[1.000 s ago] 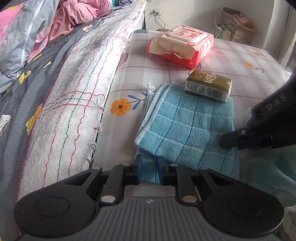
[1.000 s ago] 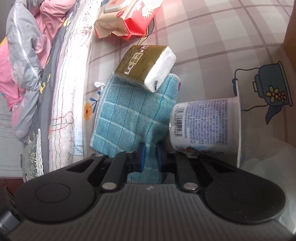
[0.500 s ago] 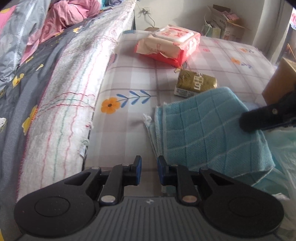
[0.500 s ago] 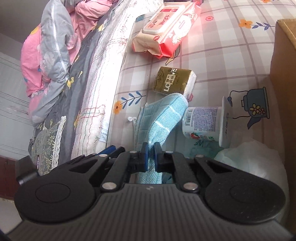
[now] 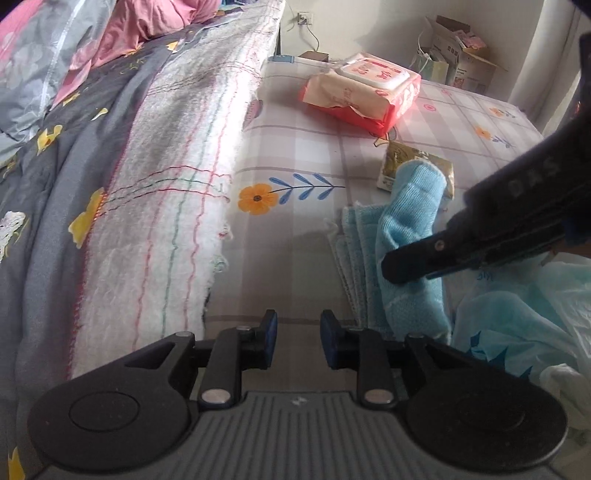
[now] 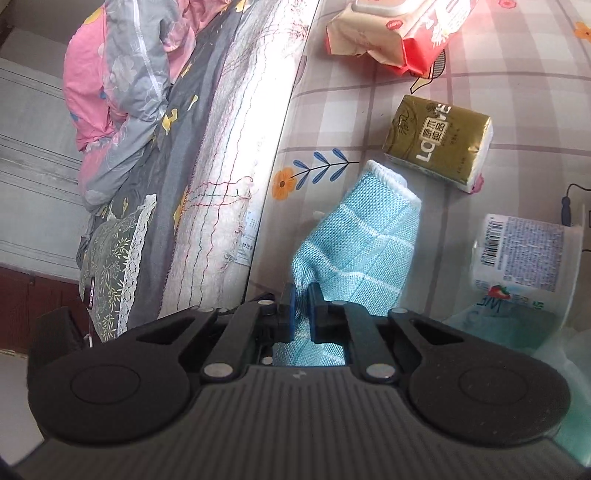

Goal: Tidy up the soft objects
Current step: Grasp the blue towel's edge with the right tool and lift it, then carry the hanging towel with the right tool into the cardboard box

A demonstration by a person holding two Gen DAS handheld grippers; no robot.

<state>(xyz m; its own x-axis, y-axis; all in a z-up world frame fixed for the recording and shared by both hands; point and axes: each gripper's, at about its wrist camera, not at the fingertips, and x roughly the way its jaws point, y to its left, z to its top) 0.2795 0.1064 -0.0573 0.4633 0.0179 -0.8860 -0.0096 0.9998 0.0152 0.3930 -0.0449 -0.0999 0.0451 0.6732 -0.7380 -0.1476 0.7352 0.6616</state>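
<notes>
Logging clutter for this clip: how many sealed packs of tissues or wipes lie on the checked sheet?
2. The red wipes pack lies at the far end; the gold tissue pack sits nearer, just beyond the blue towel. Others may lie out of view.

Left gripper (image 5: pixel 294 328) opening over bare sheet (image 5: pixel 295 266), empty; right gripper (image 5: pixel 397 264) on blue towel (image 5: pixel 406 236).

The left wrist view is taken from just behind the left tool (image 5: pixel 294 330), tilted steeply down and looking along the desk (image 5: pixel 295 147) toward a far wall. The right wrist view is taken from behind the right tool (image 6: pixel 301 299), seemingly rolled sideways, close over the same surface. Both views share the blue cloth (image 5: pixel 410 229) (image 6: pixel 362 240), the gold tissue pack (image 5: pixel 417 162) (image 6: pixel 436 140), the red wipes pack (image 5: pixel 365 92) (image 6: pixel 399 29) and the bed's edge (image 5: pixel 177 184) (image 6: pixel 229 166).
</notes>
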